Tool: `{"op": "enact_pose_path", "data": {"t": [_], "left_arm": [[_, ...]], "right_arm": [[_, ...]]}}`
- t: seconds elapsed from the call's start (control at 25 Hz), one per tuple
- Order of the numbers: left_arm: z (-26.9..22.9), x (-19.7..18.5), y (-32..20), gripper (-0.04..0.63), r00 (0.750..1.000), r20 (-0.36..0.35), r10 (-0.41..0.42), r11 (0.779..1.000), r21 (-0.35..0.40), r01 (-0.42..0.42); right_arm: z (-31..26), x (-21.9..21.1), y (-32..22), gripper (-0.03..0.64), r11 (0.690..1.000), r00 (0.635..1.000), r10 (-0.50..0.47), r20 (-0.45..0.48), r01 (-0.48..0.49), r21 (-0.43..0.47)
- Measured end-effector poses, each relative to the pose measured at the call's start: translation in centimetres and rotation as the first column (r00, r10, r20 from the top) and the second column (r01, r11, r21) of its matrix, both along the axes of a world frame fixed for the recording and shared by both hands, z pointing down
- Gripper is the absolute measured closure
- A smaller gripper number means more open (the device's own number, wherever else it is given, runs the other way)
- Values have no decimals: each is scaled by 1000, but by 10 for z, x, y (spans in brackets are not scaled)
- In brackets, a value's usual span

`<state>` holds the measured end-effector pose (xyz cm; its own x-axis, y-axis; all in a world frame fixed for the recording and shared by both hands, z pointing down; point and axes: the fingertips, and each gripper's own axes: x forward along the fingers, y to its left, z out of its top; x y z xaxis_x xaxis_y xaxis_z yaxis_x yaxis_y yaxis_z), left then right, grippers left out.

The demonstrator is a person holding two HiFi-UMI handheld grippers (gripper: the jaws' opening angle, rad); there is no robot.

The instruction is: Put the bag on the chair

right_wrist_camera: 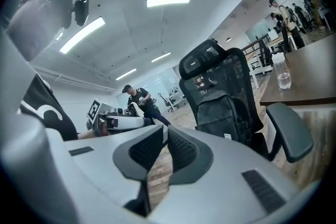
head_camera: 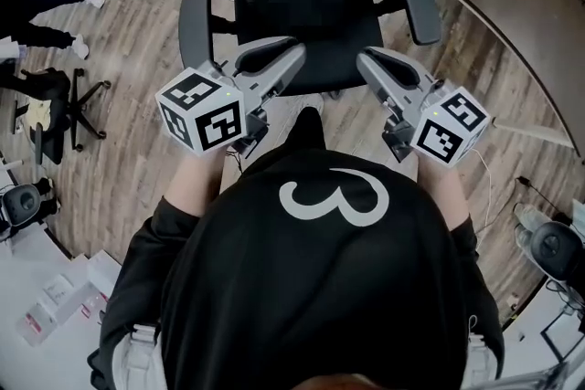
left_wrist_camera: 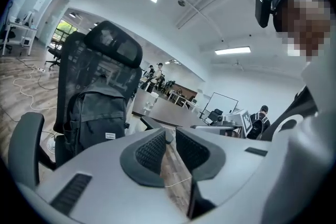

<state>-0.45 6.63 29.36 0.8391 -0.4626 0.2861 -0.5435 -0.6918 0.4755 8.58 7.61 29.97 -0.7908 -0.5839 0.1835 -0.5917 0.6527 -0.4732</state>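
1. My left gripper (left_wrist_camera: 170,136) has its jaws a narrow slit apart. Only the wooden floor (left_wrist_camera: 176,176) shows through the gap, so it holds nothing.
2. My right gripper (right_wrist_camera: 165,134) has its jaws almost together and is just as empty.
3. The bag (left_wrist_camera: 97,118) is already on the chair (left_wrist_camera: 79,60). It sits upright on the seat with its back against the mesh backrest, its long axis running up and down.
4. From the head view the chair stands straight in front of me, between the lines of the two grippers. The bag lies left of the jaws in the left gripper view and right of the jaws in the right gripper view, so it is ahead and inward of each.
5. Neither gripper touches the bag or the chair. Both hang near the seat's front edge, and I judge them about equally near.
6. I take the placing as done. If the bag needed squaring up, either gripper would have to open first and swing inward.
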Motion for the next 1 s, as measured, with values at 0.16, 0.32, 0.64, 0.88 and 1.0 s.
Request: {"op": "enact_pose_path", "data": {"t": [0.16,0.32,0.64,0.88,1.0], "left_arm": [[-25,20,38,549,994,-49,94,995,47,-92],[-42,33,74,569,988,-55,143,985,109,-136],[-59,38,117,574,988,-35,148,978,157,-140],[-72,31,129,574,992,-39,122,975,193,-113],[-77,27,133,572,993,-42,112,974,204,-101]], "right_arm": [[-22,1,33,581,998,999,-24,30,23,53],[-32,5,61,586,999,997,-28,78,25,41],[-53,4,103,592,995,999,-28,39,24,102],[-61,-4,116,592,993,999,-50,16,47,112],[-66,-8,119,592,990,998,-56,10,54,128]]}}
